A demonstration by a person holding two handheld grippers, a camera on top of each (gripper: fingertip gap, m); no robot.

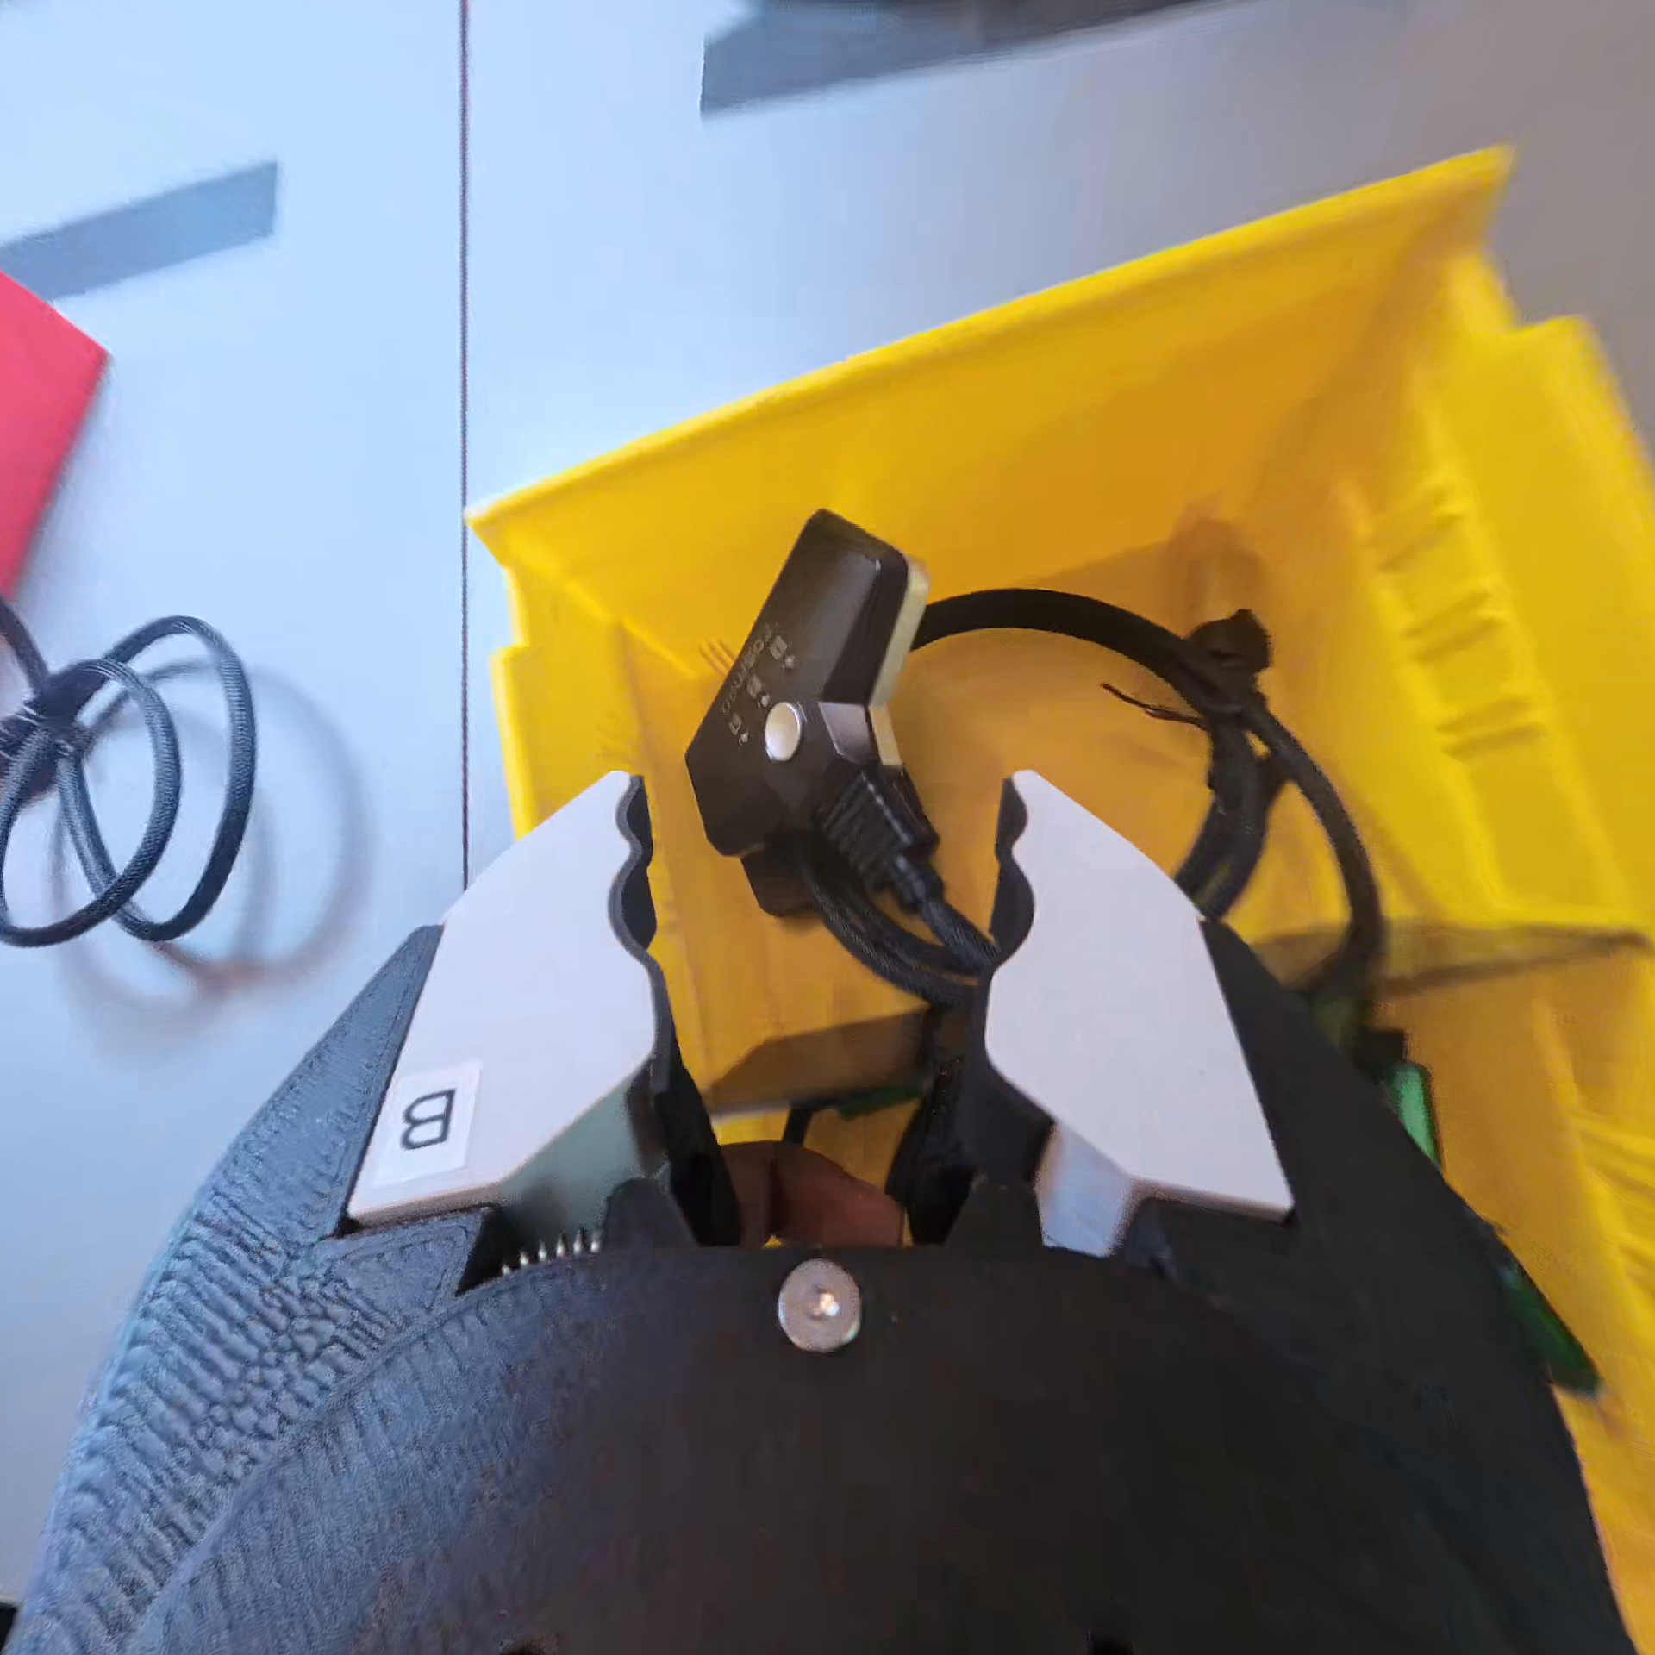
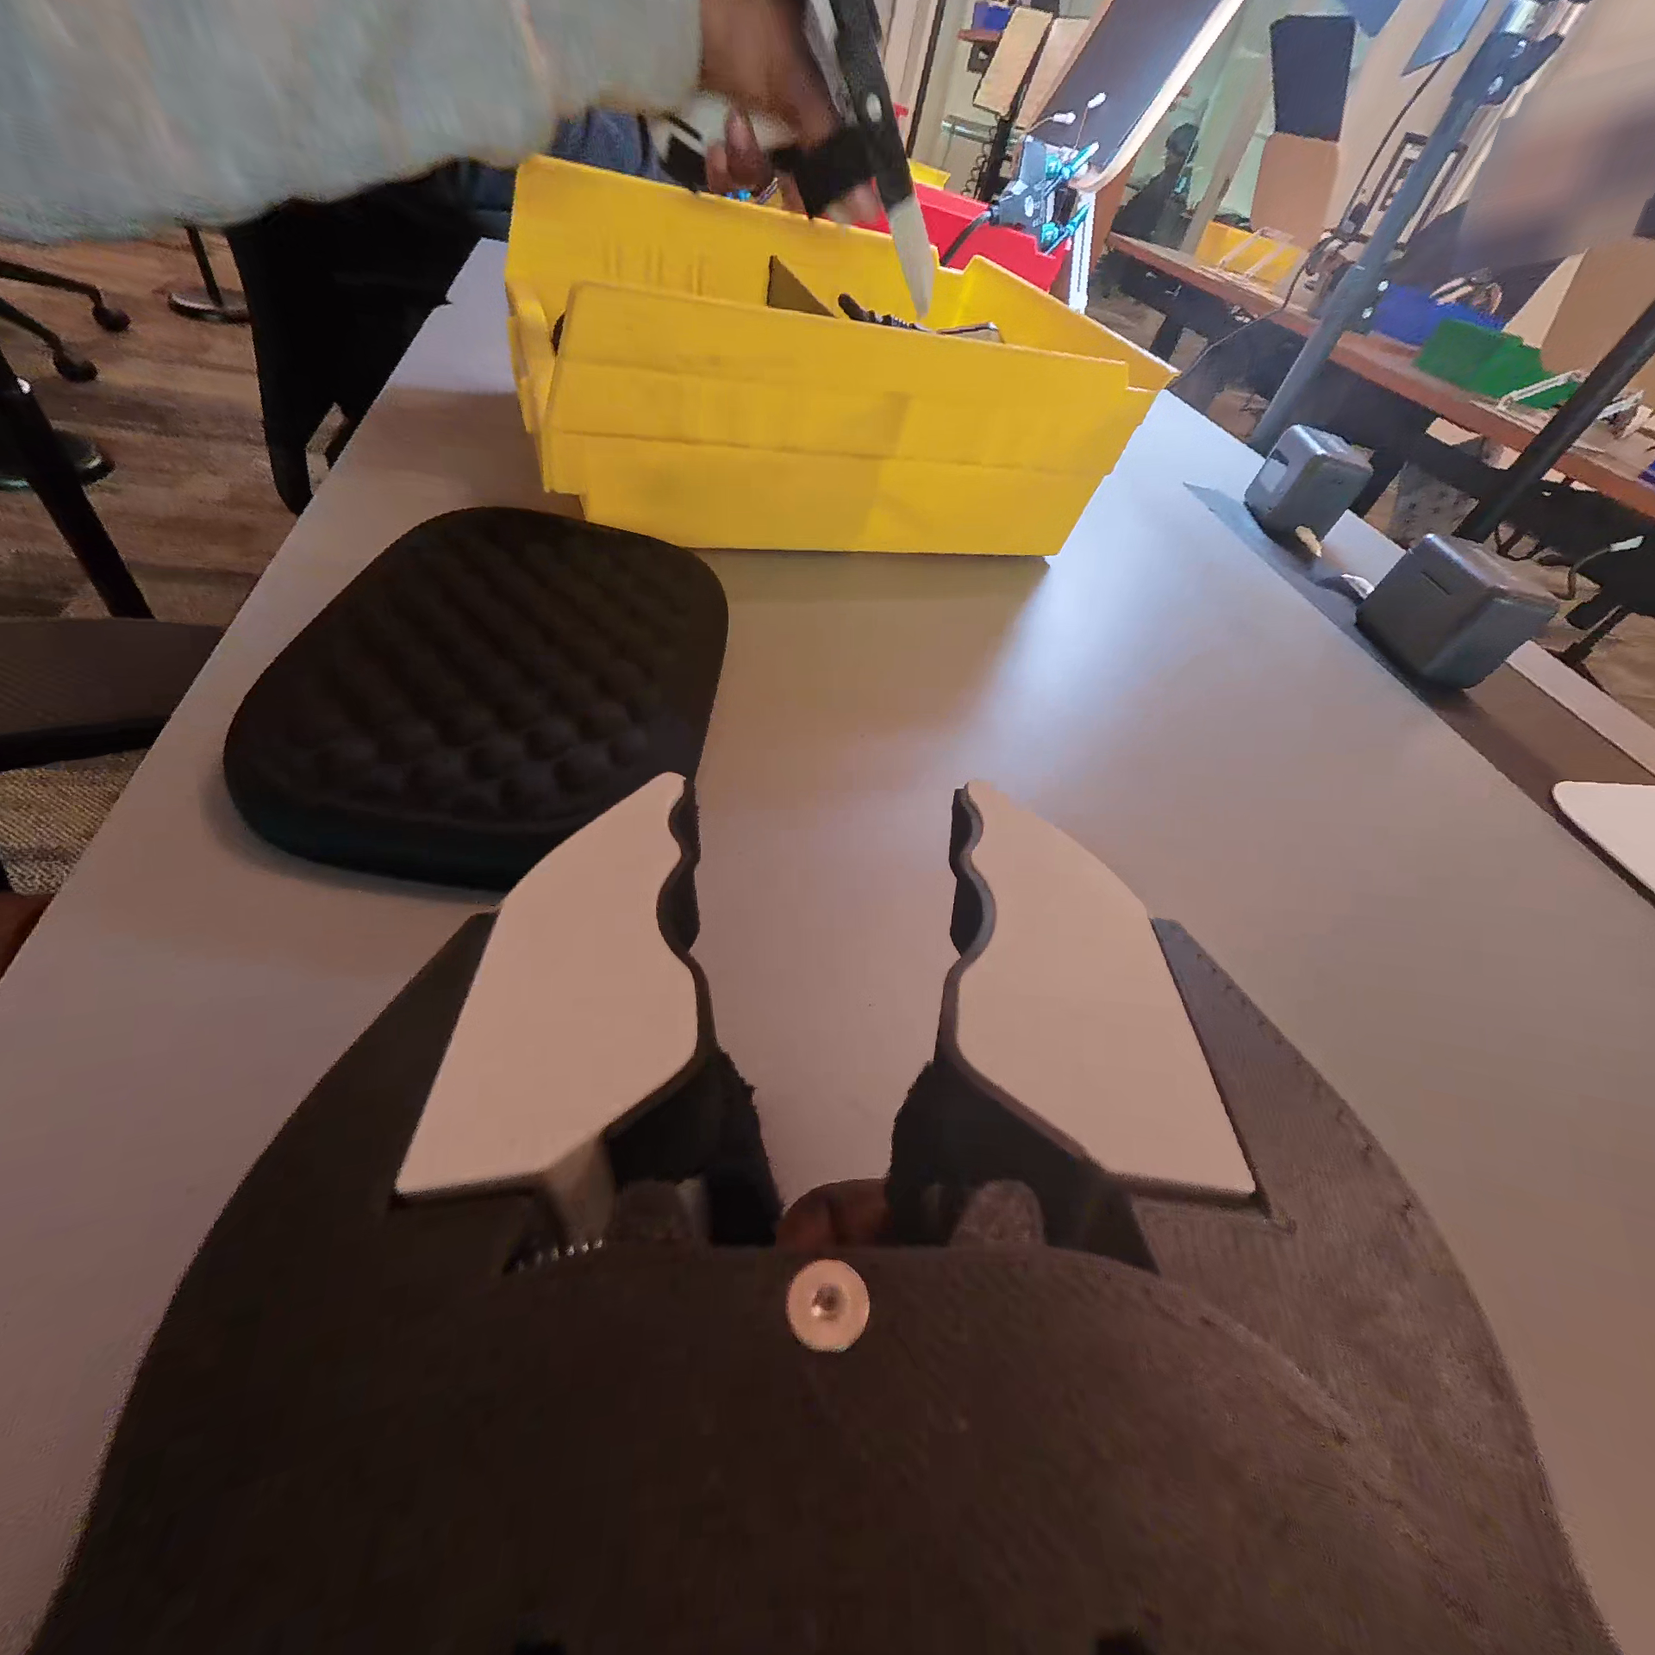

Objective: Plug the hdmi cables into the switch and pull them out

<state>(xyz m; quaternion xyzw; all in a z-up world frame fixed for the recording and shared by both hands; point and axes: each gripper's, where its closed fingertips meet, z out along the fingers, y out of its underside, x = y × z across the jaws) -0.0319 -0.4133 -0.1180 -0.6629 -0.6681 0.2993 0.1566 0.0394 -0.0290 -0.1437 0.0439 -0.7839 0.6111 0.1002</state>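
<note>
In the left wrist view a black HDMI switch (image 1: 797, 681) with a round silver button stands tilted inside a yellow bin (image 1: 1119, 466). Black plugs (image 1: 873, 815) sit in its near end, and their braided cables (image 1: 913, 931) run back between my fingers, close to the right one. A bundled black cable (image 1: 1254, 716) loops behind the switch. My left gripper (image 1: 822, 788) is open just short of the switch, holding nothing. My right gripper (image 2: 824, 793) is open and empty over the grey table (image 2: 1119, 716). The right wrist view also shows the left gripper (image 2: 904, 233) reaching down into the bin (image 2: 806, 448).
A coil of black cable (image 1: 134, 779) and a red object (image 1: 36, 430) lie on the table left of the bin. A black padded case (image 2: 484, 690) lies left of my right gripper. Two grey boxes (image 2: 1451, 609) stand at the table's right edge. A person's sleeve (image 2: 313, 98) reaches over the bin.
</note>
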